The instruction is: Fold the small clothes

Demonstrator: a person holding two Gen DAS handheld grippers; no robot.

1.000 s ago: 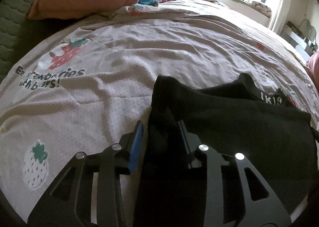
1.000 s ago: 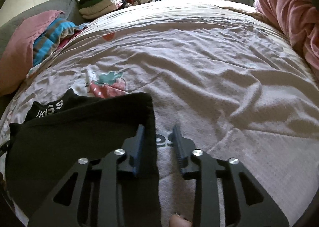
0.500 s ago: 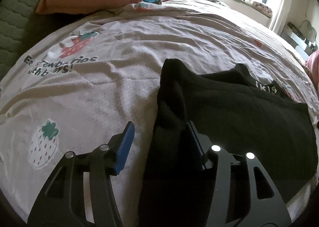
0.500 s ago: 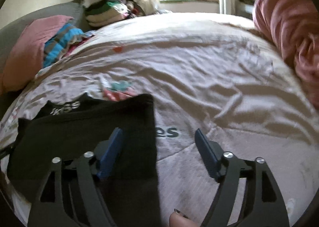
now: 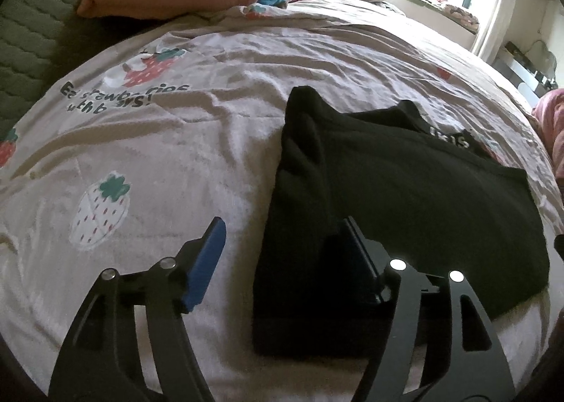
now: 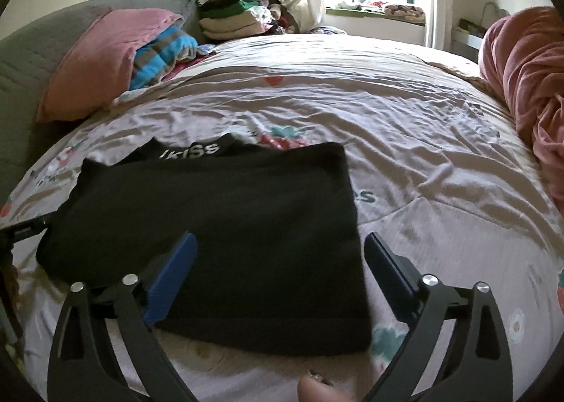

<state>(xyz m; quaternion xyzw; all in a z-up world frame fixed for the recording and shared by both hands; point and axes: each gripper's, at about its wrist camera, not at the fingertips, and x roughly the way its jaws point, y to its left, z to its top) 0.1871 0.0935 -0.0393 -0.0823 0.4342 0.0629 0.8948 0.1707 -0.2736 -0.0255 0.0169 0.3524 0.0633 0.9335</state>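
Black folded shorts [image 5: 405,197] are laid flat on the strawberry-print bed cover [image 5: 176,162]; the left claw [image 5: 282,243] and right claw [image 6: 278,254] have just been spread, nothing gripped.

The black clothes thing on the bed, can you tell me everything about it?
The black garment is soft, dark knit fabric, folded over into a rough rectangle and lying flat on the strawberry-print bedsheet. A band with white letters peeks out at its far edge. Its left side is bunched into ridges. Both grippers' fingers stand apart, open; nothing grips it.
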